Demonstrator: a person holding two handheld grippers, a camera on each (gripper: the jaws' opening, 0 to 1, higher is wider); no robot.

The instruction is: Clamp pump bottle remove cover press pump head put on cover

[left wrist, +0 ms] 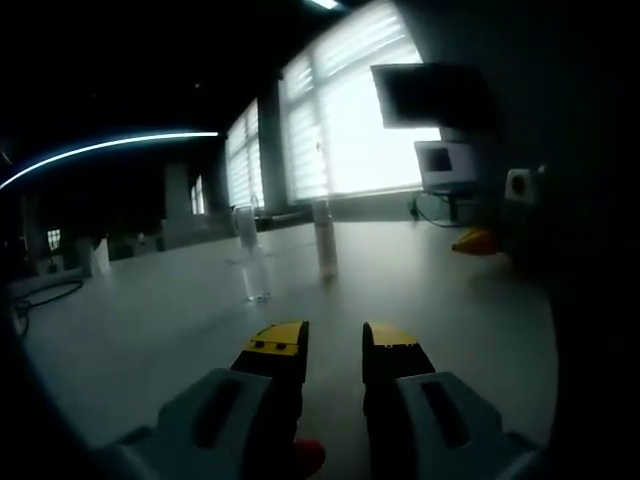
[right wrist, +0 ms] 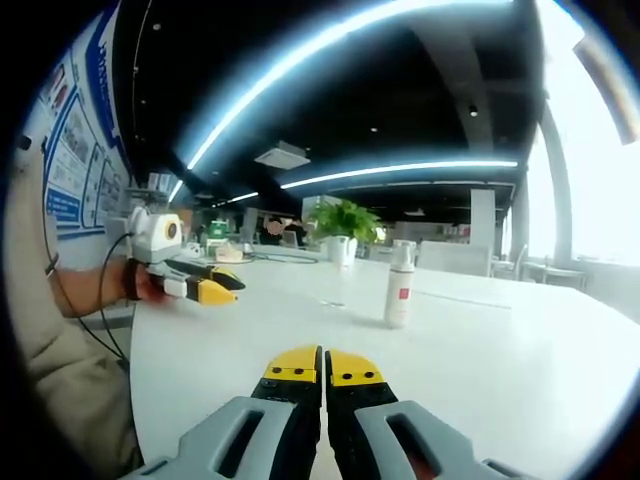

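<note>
Bright blinds fill the windows [left wrist: 350, 120] at the back of the left gripper view, and a dim pale table [left wrist: 420, 300] runs toward them. Going left to right there, a thin clear item [left wrist: 252, 255] stands upright on the table, too dark to name, then the pump bottle [left wrist: 324, 238], upright and well ahead of the left gripper [left wrist: 335, 345], whose yellow-tipped jaws stand apart with nothing between them. Further right a small yellow object [left wrist: 476, 241] lies near the table's edge, below a dark wall screen [left wrist: 432, 92]. In the right gripper view, blue-and-white posters [right wrist: 72, 150] hang on the wall at the left, and a person's beige sleeve [right wrist: 55, 340] sits beside the white table. The left gripper [right wrist: 225, 285] comes in there over the table, its jaws parted. The right gripper [right wrist: 323, 375] holds its jaws pressed together, gripping nothing. A potted plant [right wrist: 343, 228] stands at the back, and the pump bottle [right wrist: 400, 286] stands upright on the table [right wrist: 500, 360] ahead and to the right, its cover on, apart from both grippers.
</note>
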